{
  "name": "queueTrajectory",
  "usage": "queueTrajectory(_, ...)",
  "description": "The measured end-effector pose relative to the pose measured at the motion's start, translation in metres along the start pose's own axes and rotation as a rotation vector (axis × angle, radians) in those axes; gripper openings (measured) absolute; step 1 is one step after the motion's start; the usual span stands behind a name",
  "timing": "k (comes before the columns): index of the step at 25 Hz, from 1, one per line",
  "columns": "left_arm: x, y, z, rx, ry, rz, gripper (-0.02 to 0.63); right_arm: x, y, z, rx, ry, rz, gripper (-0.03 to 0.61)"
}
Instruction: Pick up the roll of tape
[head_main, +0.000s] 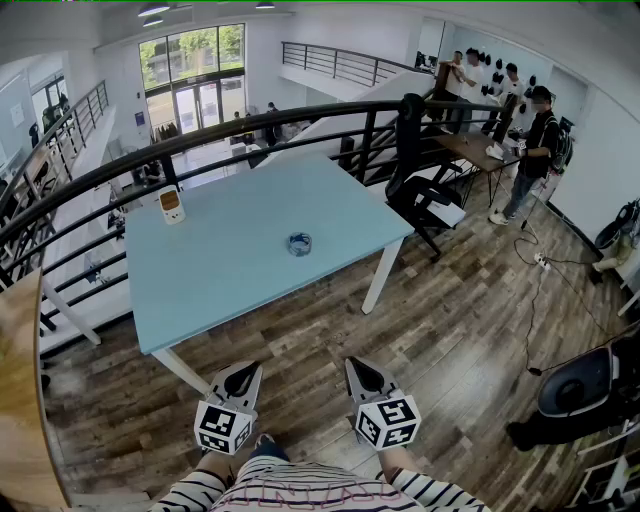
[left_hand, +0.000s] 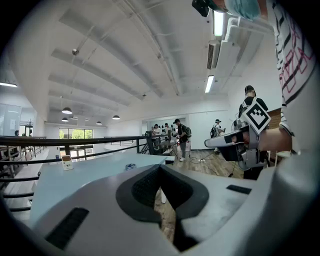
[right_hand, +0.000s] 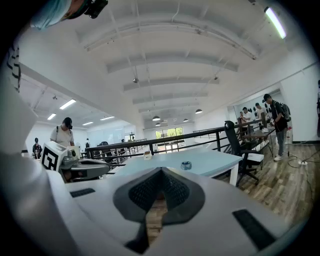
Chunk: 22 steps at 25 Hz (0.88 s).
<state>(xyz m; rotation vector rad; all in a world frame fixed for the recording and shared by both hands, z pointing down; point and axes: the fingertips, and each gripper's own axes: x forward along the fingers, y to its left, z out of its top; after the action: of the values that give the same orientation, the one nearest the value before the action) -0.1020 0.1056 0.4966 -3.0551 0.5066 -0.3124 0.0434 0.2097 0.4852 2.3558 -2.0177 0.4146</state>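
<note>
A small blue-grey roll of tape (head_main: 299, 243) lies flat near the middle of a pale blue rectangular table (head_main: 220, 270) with white legs. It sits alone on that stretch of tabletop, well apart from a small white-and-orange boxy device (head_main: 171, 205) standing near the far left corner, while a person in a striped top stands off the table's near edge on the dark wood-plank floor (head_main: 450, 330). The left gripper (head_main: 243, 378) and the right gripper (head_main: 360, 376), white two-jaw tools each carrying a marker cube, are held low and side by side, aimed roughly towards the table. Both have their jaws pressed together with nothing between them, and neither is near the roll. A black metal railing (head_main: 250, 125) curves behind the table, with several people at a desk beyond it. The pickup looks not yet begun. Several things could go wrong from here: jaws arriving closed would likely nudge the light roll and send it sliding across the smooth top rather than seize it. The flat-lying roll offers only a low wall, so pads coming in too high could close on air. A pinch on one edge could flip it or set it rolling towards the table's edge.
</note>
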Motion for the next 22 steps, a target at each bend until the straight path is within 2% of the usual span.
queueTrajectory(7, 0.022, -0.011, -0.004, -0.047, -0.028, -0.109, 0.038, 0.020, -0.004, -0.008, 0.004, 0.015, 0.054, 0.029)
queueTrajectory(8, 0.029, -0.009, -0.006, -0.057, -0.025, -0.124, 0.082, 0.025, -0.005, -0.009, -0.003, 0.017, 0.053, 0.031)
queueTrajectory(9, 0.036, -0.007, -0.009, -0.064, -0.020, -0.138, 0.165, 0.031, -0.007, -0.009, -0.008, 0.018, 0.050, 0.031)
queueTrajectory(10, 0.043, -0.004, -0.010, -0.065, -0.014, -0.150, 0.206, 0.039, -0.010, -0.008, -0.008, 0.018, 0.046, 0.032)
queueTrajectory(12, 0.059, 0.009, -0.014, -0.060, -0.003, -0.163, 0.209, 0.058, -0.016, -0.005, 0.000, 0.016, 0.036, 0.047)
queueTrajectory(13, 0.067, 0.018, -0.016, -0.061, 0.001, -0.165, 0.209, 0.070, -0.019, -0.004, 0.007, 0.017, 0.033, 0.090)
queueTrajectory(14, 0.077, 0.028, -0.017, -0.063, 0.004, -0.166, 0.209, 0.083, -0.022, -0.002, 0.015, 0.018, 0.032, 0.172)
queueTrajectory(15, 0.087, 0.039, -0.017, -0.064, 0.004, -0.167, 0.209, 0.096, -0.025, -0.001, 0.020, 0.020, 0.032, 0.198)
queueTrajectory(22, 0.134, 0.116, -0.006, -0.038, 0.004, -0.192, 0.209, 0.175, -0.035, 0.022, 0.042, -0.006, -0.012, 0.197)
